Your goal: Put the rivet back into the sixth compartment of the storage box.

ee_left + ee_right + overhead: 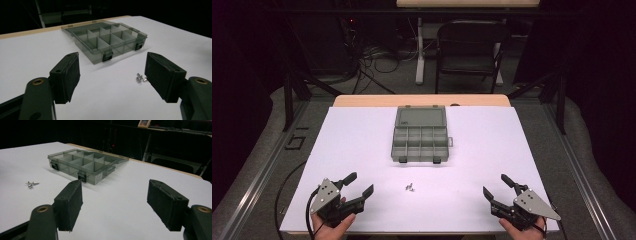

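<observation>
Fingers (66, 75) apart above white table (362, 140)

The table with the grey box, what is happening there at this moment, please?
A person holds a two-jaw gripper in each hand near the front edge of the white table. The left gripper and the right gripper are both open and hold nothing. A grey compartment box lies open in the middle, its compartments apparently empty. A few small metal screws lie between the box and the grippers. Nothing is being touched yet.
</observation>
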{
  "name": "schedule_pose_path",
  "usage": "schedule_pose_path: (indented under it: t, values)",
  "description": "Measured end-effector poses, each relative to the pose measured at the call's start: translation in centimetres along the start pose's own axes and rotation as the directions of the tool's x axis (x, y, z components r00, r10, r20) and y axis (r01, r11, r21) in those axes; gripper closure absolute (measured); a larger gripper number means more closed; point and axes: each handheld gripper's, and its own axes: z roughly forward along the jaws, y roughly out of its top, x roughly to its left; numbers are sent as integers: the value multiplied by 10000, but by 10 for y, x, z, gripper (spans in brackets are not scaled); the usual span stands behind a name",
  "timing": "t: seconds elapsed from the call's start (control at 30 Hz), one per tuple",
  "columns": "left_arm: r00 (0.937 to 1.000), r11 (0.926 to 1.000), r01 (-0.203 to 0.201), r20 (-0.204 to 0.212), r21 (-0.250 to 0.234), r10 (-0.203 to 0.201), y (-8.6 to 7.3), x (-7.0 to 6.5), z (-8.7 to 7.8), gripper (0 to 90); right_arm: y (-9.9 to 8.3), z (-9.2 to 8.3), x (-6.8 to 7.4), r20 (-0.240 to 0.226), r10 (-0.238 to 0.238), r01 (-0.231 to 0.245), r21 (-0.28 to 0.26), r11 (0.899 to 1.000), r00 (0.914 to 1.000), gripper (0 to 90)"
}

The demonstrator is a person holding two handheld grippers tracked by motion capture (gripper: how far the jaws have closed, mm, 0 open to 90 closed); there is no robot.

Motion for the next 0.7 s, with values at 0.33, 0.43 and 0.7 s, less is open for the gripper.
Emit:
schedule_pose_path:
  t: [0.33,0.43,0.7]
  values:
    - [9985,9968,327,404,729,-358,6,-2,20,335,1,1,2,13,-187,187,116,9998,9998,284]
    - [9970,9938,228,711,1086,-307,10,-6,29,386,1,0,3,23,-199,198,120,9997,9998,284]
    - [9943,9753,169,993,2201,-397,19,-17,58,433,1,2,4,-30,-183,184,276,9994,9998,283]
